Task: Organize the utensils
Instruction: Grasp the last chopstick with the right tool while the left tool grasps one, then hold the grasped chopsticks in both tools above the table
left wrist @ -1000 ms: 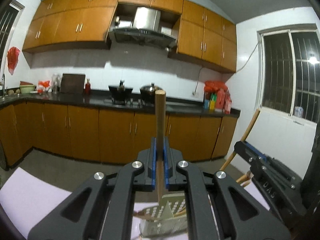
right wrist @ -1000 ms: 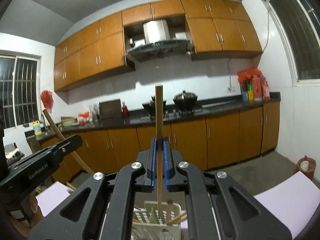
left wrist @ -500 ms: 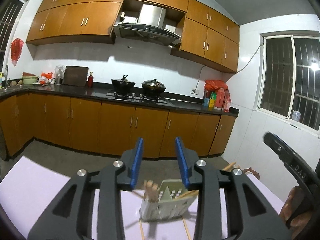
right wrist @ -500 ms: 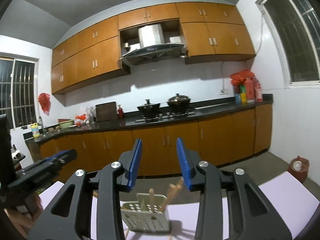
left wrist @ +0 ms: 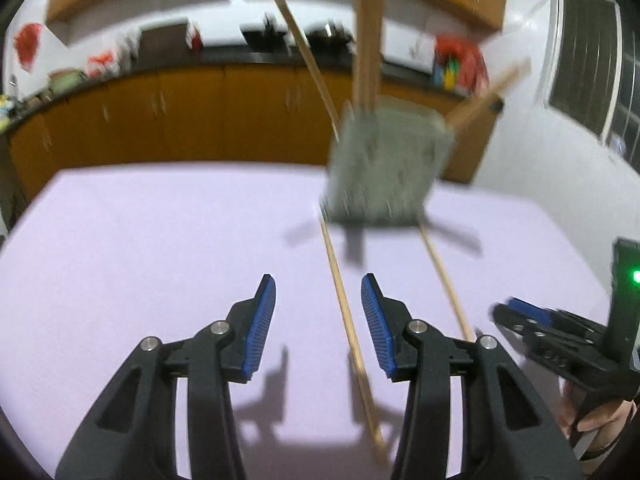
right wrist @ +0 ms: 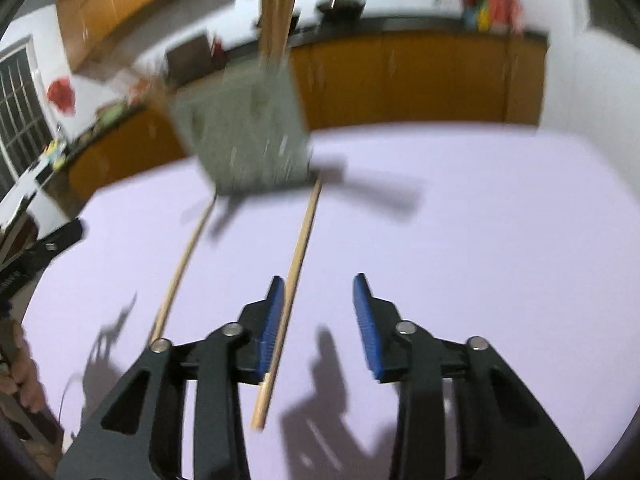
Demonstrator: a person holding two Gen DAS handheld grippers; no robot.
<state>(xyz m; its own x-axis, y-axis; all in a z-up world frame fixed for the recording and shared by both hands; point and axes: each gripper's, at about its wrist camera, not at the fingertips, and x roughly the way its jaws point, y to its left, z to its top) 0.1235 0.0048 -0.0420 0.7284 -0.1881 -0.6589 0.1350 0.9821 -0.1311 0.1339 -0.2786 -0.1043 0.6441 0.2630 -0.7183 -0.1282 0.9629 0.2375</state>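
A blurred, perforated pale utensil holder (left wrist: 380, 172) (right wrist: 248, 140) stands on the purple table (left wrist: 140, 248) (right wrist: 460, 220) with several wooden chopsticks (left wrist: 366, 40) upright in it. Two loose chopsticks lie flat in front of it. My left gripper (left wrist: 320, 312) hangs low over the near one (left wrist: 344, 304); its jaws are opening and the stick runs between them, nearer the right pad, untouched. The other chopstick (left wrist: 444, 280) lies further right. My right gripper (right wrist: 320, 308) is over that chopstick (right wrist: 298, 248); its jaws are closing, the stick beside the left pad (right wrist: 270, 324), not pinched.
In the right wrist view the second loose chopstick (right wrist: 180, 268) lies to the left, near the other gripper (right wrist: 36, 252) at the frame's edge. Orange kitchen cabinets (left wrist: 200, 112) and a dark counter run behind the table. A hand (left wrist: 600, 424) holds the right gripper's handle.
A second ago each gripper was shut on an upright chopstick above the holder. Both let go, opened, and sank, tipping down toward the table, where loose chopsticks now lie between their fingers.
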